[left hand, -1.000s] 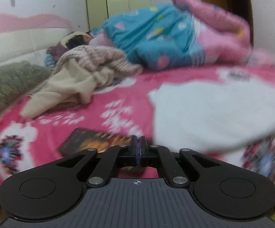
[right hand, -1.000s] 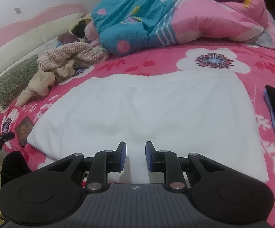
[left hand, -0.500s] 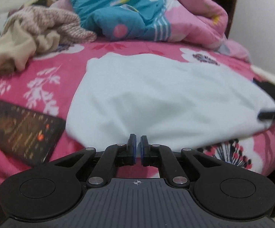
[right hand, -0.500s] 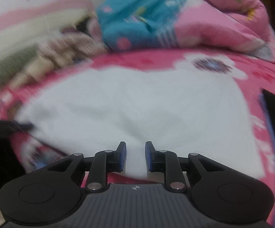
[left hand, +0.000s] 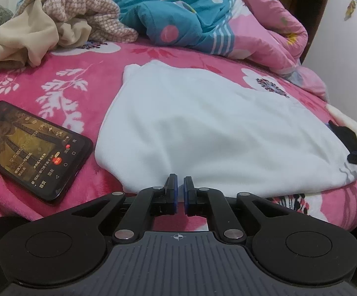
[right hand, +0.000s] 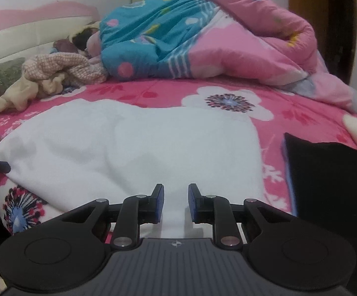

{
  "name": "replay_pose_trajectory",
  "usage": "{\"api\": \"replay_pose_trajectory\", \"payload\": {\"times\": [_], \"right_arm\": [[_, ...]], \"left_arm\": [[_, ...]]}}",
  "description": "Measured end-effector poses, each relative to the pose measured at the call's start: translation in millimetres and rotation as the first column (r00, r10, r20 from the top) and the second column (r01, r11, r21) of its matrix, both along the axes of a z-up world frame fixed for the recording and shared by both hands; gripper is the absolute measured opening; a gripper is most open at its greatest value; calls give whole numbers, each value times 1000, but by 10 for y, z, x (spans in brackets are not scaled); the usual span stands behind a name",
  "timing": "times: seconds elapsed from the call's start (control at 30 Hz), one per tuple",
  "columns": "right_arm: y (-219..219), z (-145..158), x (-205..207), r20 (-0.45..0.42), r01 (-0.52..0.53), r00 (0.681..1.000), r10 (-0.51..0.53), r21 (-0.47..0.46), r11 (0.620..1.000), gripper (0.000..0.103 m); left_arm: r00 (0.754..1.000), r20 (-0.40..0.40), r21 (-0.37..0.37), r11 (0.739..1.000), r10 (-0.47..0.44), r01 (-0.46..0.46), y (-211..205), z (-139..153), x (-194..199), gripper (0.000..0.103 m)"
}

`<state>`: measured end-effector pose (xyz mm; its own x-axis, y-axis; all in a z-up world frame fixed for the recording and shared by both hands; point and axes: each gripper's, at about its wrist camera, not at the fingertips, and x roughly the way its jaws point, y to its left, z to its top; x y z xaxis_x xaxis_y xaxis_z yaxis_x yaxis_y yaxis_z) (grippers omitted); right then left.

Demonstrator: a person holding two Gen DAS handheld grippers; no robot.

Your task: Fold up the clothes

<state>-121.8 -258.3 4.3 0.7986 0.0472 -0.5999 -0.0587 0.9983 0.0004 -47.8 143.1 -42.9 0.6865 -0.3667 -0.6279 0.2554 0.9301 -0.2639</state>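
White garment [left hand: 217, 128] flat on pink blanket [left hand: 62, 79], phone [left hand: 30, 148] just left. Left gripper [left hand: 180, 185] at near hem, fingers narrowly parted, empty. Right gripper [right hand: 176, 194] over hem, fingers apart, cloth between, ungripped.

The phone [left hand: 30, 148] runs off the frame's left edge; its on-screen text is unreadable.

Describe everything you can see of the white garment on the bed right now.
The white garment is plain, soft, fleece-like cloth, lying flat and spread on the pink floral blanket, with shallow wrinkles and no print visible. Its near edge hangs at the bed's front edge. The right hand-held gripper is open with its fingers astride a strip of that edge, not closed on it. The left hand-held gripper is slightly open at the near hem. A phone lies beside it, apart.
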Motion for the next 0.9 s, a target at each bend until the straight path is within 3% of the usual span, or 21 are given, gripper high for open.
{"api": "replay_pose_trajectory", "payload": {"times": [0.1,0.17,0.23,0.37,0.47,0.63,0.73,0.9], "right_arm": [[-122,-131,9,-44,35,998,-35,4,999,20],[-311,-199,-67,-54,62,997,-59,61,996,14],[-462,-163,-167,-51,105,994,-100,110,988,14],[-698,-72,-300,-60,229,973,-225,80,970,15],[-889,-12,-399,-80,280,960,-269,229,932,16],[-1042,-36,-478,-133,304,952,-274,477,825,18],[-898,-15,-435,-86,258,966,-244,414,873,18],[-584,-187,-275,-60,168,985,-160,176,970,17]], "left_arm": [[1000,-5,3,1000,0,0,-6,3,12,6],[1000,-7,10,1000,-5,5,-11,7,25,7],[1000,-10,18,1000,-10,10,-17,15,34,7],[1000,-12,16,1000,-11,11,-10,7,40,7],[1000,-14,17,1000,-10,10,-16,8,42,7],[1000,-14,32,999,-8,8,-44,19,39,7],[1000,-16,40,999,-8,8,-56,24,44,7],[1000,-19,50,999,-8,8,-71,28,48,7]]}}
